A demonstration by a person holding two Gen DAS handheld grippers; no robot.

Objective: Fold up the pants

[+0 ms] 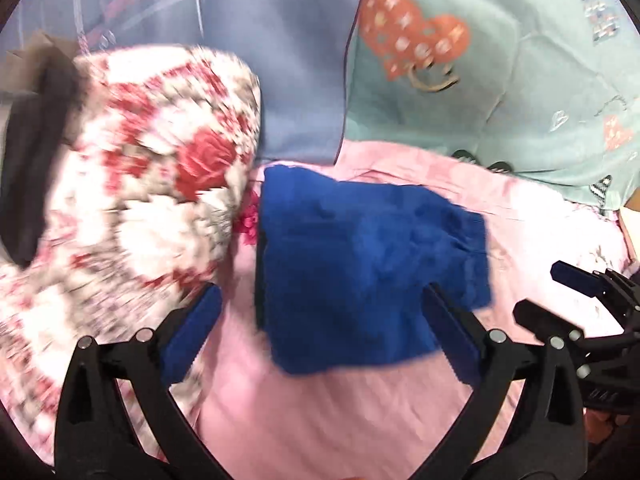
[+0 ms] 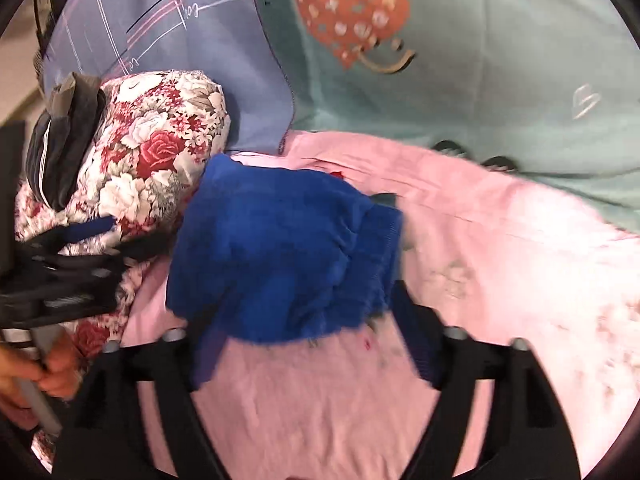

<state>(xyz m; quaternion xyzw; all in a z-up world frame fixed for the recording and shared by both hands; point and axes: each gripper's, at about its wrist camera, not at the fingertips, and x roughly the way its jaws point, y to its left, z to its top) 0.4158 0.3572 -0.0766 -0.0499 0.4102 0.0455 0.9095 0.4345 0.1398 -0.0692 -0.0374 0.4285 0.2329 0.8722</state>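
Blue pants (image 1: pixel 360 264) folded on pink bedsheet (image 1: pixel 340 420), floral quilt (image 1: pixel 140 200) beside, left gripper (image 1: pixel 320 332) and right gripper (image 2: pixel 308 344) jaws wide, holding nothing.

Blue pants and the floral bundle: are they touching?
Touching. In the right wrist view the blue pants lie with their far left corner pressed against the floral bundle, no pink sheet visible between them there.
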